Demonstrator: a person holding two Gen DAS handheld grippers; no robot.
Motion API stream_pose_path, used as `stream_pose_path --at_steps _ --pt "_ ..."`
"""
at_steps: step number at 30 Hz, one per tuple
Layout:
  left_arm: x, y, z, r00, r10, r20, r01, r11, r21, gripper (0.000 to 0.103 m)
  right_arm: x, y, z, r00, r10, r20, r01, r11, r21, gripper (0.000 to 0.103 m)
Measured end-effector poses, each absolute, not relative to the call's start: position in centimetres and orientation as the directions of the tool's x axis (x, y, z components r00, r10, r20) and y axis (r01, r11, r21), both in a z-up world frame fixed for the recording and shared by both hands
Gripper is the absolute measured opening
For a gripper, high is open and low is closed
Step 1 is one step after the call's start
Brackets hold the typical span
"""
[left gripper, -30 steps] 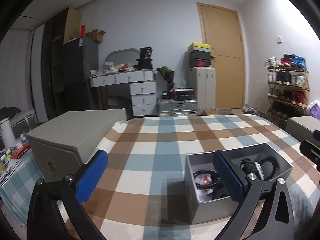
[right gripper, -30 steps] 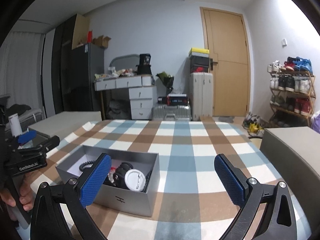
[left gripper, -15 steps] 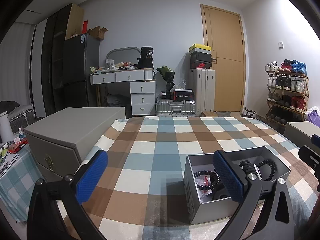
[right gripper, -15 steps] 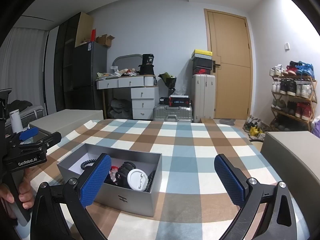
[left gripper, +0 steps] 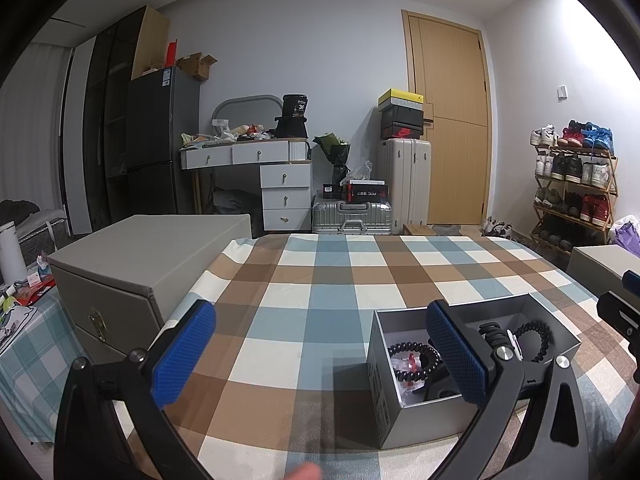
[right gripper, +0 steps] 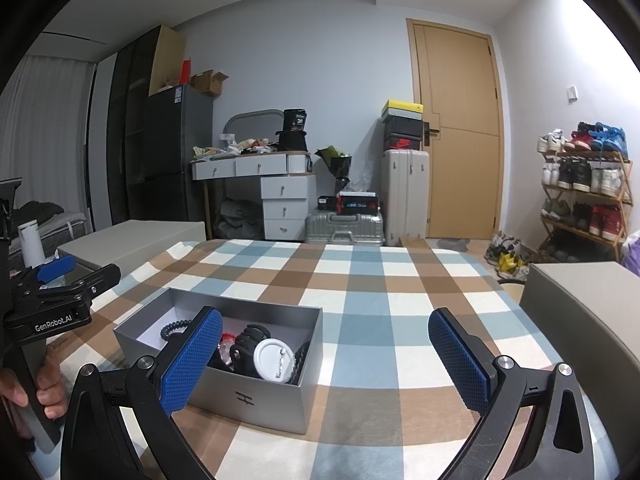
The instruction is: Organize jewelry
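Observation:
An open grey box point(left gripper: 404, 420) point(right gripper: 248, 396) sits on the checked tablecloth. It holds black bead bracelets point(left gripper: 536, 340) point(right gripper: 173, 327), a black clip point(right gripper: 248, 346), a white round badge point(right gripper: 273, 365) and a small red piece point(left gripper: 411, 360). My left gripper point(left gripper: 320, 352) is open and empty, held above the cloth with the box behind its right finger. My right gripper point(right gripper: 325, 360) is open and empty, with the box behind its left finger. The left gripper also shows at the left edge of the right wrist view point(right gripper: 52, 300).
A large grey drawer box point(left gripper: 132, 264) point(right gripper: 132, 240) stands left of the table. Another grey box point(right gripper: 580, 316) point(left gripper: 600, 260) stands at the right. Beyond the table are a desk with drawers point(left gripper: 276, 184), suitcases point(left gripper: 352, 216), a door and a shoe rack point(left gripper: 572, 188).
Both cameras have tilted and shifted slightly, so the box sits a little differently in each view. Both grippers stay open and empty.

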State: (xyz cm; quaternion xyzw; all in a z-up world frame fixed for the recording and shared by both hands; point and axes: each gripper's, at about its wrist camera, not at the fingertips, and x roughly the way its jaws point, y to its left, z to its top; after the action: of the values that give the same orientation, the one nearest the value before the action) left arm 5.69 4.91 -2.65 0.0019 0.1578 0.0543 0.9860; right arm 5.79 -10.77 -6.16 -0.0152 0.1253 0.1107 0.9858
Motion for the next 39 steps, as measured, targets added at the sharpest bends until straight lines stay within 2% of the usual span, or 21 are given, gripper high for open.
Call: stream_pose_path --at_steps 39 --pt "5.93 4.09 -2.53 0.945 0.083 -0.316 -0.081 0.997 0.019 0.102 6.07 -10.47 -6.2 0.947 0.202 -0.249 -0.208 0.978 0.002 0.103"
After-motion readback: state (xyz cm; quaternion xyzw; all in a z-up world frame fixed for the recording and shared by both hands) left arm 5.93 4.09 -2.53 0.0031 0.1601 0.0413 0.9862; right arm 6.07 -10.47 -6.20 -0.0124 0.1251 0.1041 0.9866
